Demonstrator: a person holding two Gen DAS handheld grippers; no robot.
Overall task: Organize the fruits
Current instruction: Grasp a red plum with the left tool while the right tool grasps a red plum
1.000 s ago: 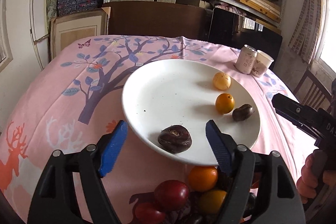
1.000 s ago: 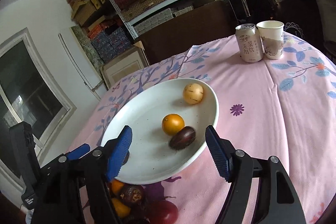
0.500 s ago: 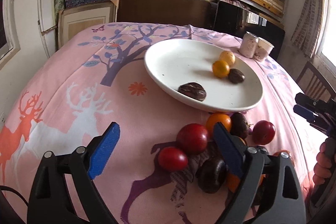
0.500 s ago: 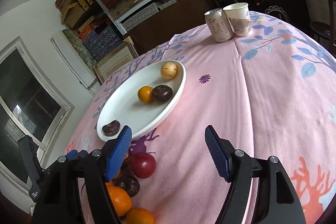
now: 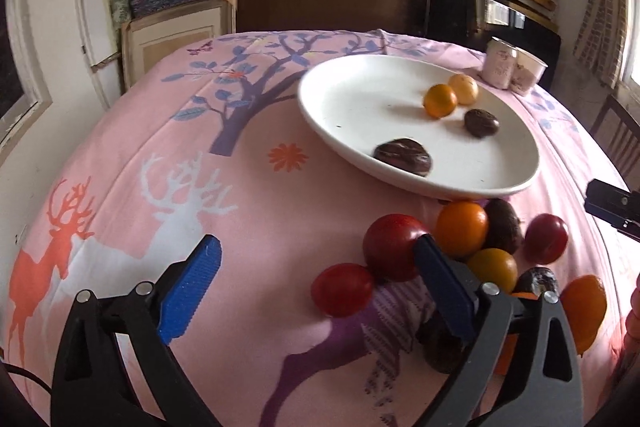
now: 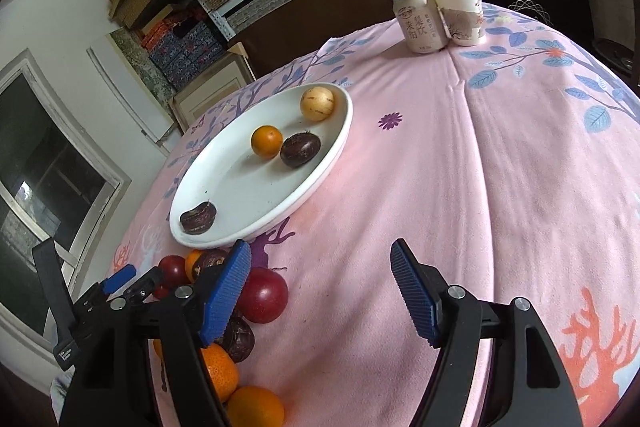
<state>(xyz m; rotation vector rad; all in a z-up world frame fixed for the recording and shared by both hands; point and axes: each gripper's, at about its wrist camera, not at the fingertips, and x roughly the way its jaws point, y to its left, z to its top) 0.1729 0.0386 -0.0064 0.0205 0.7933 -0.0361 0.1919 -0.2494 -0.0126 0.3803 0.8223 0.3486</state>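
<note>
Fruits (image 5: 464, 239) lie in a loose heap on the pink surface (image 5: 248, 211), just at the near rim of the white plate (image 5: 344, 99), which already holds four pieces. From the left tool (image 5: 316, 279), the heap sits ahead and to its right, with the nearest red fruit (image 5: 342, 289) just inside its right finger. From the right tool (image 6: 320, 287), the same heap lies to its left, behind the left finger. Both tools stand wide open and hold nothing. The left looks nearer and better lined up, so a small shift right should bracket that red fruit.
</note>
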